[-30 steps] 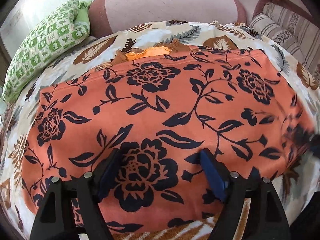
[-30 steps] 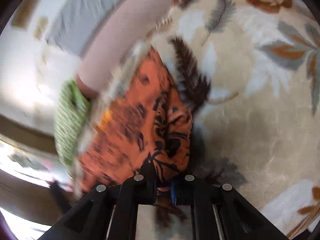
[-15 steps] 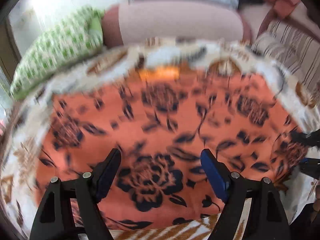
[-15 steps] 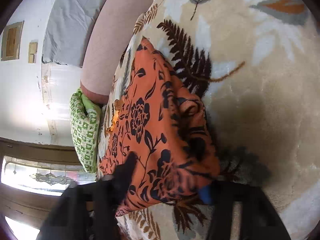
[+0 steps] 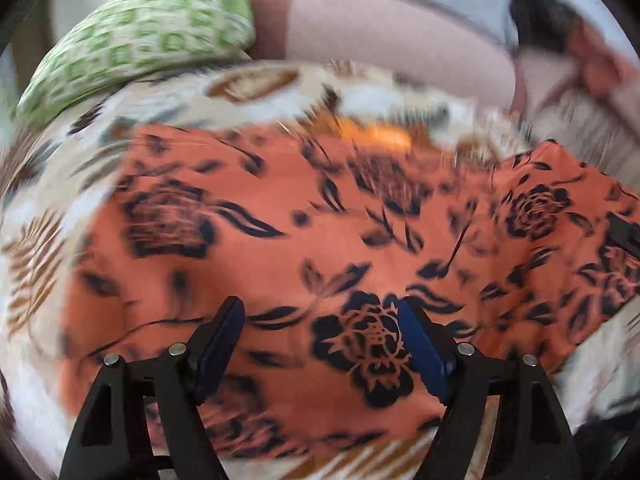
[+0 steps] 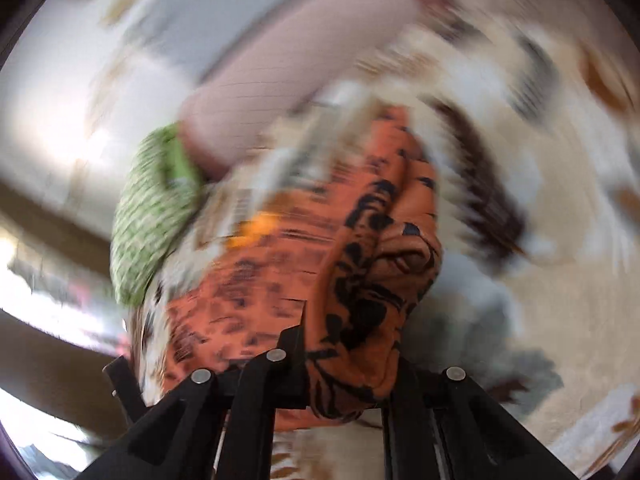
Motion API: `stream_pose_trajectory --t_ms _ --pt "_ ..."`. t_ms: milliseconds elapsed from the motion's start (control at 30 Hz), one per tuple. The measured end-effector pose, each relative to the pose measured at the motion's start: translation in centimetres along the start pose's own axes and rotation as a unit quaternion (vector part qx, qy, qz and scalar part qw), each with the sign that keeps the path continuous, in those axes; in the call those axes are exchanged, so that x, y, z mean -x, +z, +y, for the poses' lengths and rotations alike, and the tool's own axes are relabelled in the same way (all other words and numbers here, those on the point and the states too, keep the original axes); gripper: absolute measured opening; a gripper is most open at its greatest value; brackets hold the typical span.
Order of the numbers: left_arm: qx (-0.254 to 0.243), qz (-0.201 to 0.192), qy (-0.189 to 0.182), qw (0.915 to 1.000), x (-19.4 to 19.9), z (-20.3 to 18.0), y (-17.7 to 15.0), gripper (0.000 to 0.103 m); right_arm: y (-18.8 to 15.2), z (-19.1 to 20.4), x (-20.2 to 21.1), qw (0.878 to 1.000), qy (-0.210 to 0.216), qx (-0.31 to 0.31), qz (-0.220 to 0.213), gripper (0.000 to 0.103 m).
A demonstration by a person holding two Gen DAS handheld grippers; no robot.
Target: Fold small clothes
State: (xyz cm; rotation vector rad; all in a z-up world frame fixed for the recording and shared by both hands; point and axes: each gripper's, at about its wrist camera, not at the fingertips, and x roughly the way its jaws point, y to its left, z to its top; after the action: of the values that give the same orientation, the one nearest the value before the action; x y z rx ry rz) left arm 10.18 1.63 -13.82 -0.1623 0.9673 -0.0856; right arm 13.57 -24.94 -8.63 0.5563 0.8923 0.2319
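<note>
Orange floral garment (image 5: 304, 240): L view spread flat; R view bunched in right hand-held gripper (image 6: 348, 376).

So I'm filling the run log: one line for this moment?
left gripper: open above orange floral garment | right gripper: shut on garment edge, lifted

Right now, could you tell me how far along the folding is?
Early. The orange garment lies mostly spread on the blanket, no fold finished. In hand: the right gripper is shut on a bunched edge, lifting it. The left gripper is open above the cloth. Folding over and flattening remain.
</note>
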Motion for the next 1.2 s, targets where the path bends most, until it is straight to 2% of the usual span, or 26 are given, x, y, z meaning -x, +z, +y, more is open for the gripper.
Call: stream_pose_trajectory --t_ms 33,100,200,267,333,367,400,500,700,767,833,900,967,1000,1033,1067,1133,1200 --pt "0.021 -0.033 -0.004 0.9992 2.4 1.8 -0.2 0.08 -0.1 3.1 0.2 0.999 0.003 0.04 -0.008 0.012" --pt "0.052 -0.064 -0.001 0.9966 5.2 4.7 -0.6 0.08 -1.2 9.1 -0.4 0.994 0.019 0.11 -0.011 0.012" --pt "0.118 -0.098 0.028 0.9878 9.4 10.7 -1.8 0.08 -4.4 15.9 -4.0 0.984 0.039 0.172 0.017 0.012" --pt "0.145 -0.106 0.046 0.9826 10.9 13.7 -2.7 0.08 -6.8 18.5 -7.7 0.979 0.046 0.189 0.06 0.012" --pt "0.163 -0.103 0.068 0.9789 11.8 16.3 -3.8 0.08 -10.5 20.6 -13.6 0.966 0.036 0.224 0.127 0.013" --pt "0.171 -0.097 0.07 0.978 11.9 17.2 -4.3 0.08 -12.5 20.8 -16.8 0.957 0.023 0.234 0.171 0.013" --pt "0.176 -0.09 0.068 0.9779 11.8 17.9 -4.8 0.08 -13.6 20.5 -18.7 0.953 0.019 0.226 0.199 0.014" --pt "0.179 -0.087 0.066 0.9778 11.9 18.8 -5.9 0.08 -13.4 20.4 -18.4 0.962 0.03 0.2 0.183 0.015" --pt "0.18 -0.084 0.042 0.979 11.6 19.1 -6.4 0.08 -12.7 23.7 -16.2 0.957 0.029 0.243 0.156 0.016" --pt "0.181 -0.088 0.044 0.9786 11.9 19.2 -6.5 0.08 -13.9 24.0 -16.8 0.953 0.029 0.257 0.156 0.016" --pt "0.184 -0.089 0.047 0.9777 12.3 19.6 -6.6 0.08 -14.4 23.7 -17.1 0.955 0.029 0.247 0.16 0.016" --pt "0.184 -0.094 0.057 0.9767 12.7 20.1 -6.7 0.08 -14.5 23.8 -16.0 0.958 0.039 0.242 0.147 0.016" --pt "0.189 -0.09 0.061 0.976 12.7 20.5 -6.7 0.08 -14.7 24.4 -15.4 0.953 0.049 0.268 0.131 0.018" --pt "0.194 -0.088 0.056 0.9755 12.6 20.5 -6.6 0.08 -15.0 24.5 -15.8 0.948 0.053 0.279 0.146 0.031" --pt "0.197 -0.086 0.052 0.9752 12.6 20.4 -6.5 0.08 -15.8 24.5 -17.0 0.941 0.064 0.279 0.182 0.061" --pt "0.196 -0.086 0.047 0.9758 12.7 20.1 -6.3 0.08 -16.6 24.4 -17.5 0.936 0.084 0.275 0.204 0.073" --pt "0.185 -0.094 0.045 0.9772 13.1 19.3 -5.8 0.08 -17.2 24.2 -16.6 0.935 0.114 0.28 0.186 0.076" --pt "0.169 -0.097 0.04 0.9801 13.5 18.2 -5.1 0.08 -16.3 22.7 -15.6 0.943 0.163 0.224 0.182 0.076"
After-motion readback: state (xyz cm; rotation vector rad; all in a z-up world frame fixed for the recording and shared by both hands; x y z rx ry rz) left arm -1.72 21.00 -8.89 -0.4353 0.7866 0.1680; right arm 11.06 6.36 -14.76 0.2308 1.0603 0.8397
